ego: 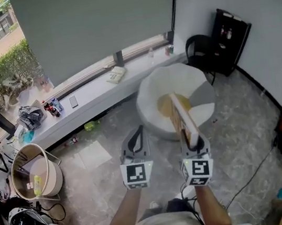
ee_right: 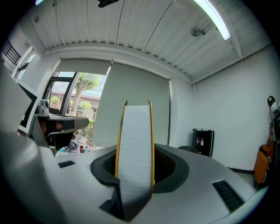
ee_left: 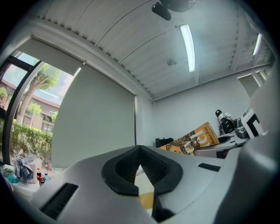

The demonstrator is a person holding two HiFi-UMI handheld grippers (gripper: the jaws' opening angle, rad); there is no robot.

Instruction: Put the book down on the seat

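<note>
The head view looks down past both forearms. The right gripper (ego: pixel 194 142) pinches a thin yellow-covered paperback book (ego: pixel 180 115) by its near end. The book stands on edge and reaches forward, so that its far end hangs over the round white padded seat (ego: pixel 200 81), above the yellow patch (ego: pixel 165 106) in the middle. Held on edge, the book lets the two jaws press on its two flat covers, which looks the firmer hold for so slim a thing. The book is in the air and not yet on the seat. It probably needs to go lower and be tipped flat before release. The left gripper (ego: pixel 139 132) is just beside the right one, level with it, and carries nothing.

In the left gripper view the black pads (ee_left: pixel 153 164) meet at their tips, pressed together on nothing. White and yellow show through the slit below them, likely the seat ahead. To the right the book's patterned yellow cover (ee_left: pixel 192 139) slants upward from the other gripper.

In the right gripper view the book's pale page edge (ee_right: pixel 134 144) fills the middle. A yellow cover lies along each side of it, against a dark pad. The jaws are clamped on the book, which rises straight up in front of the grey roller blind (ee_right: pixel 131 87).
</note>
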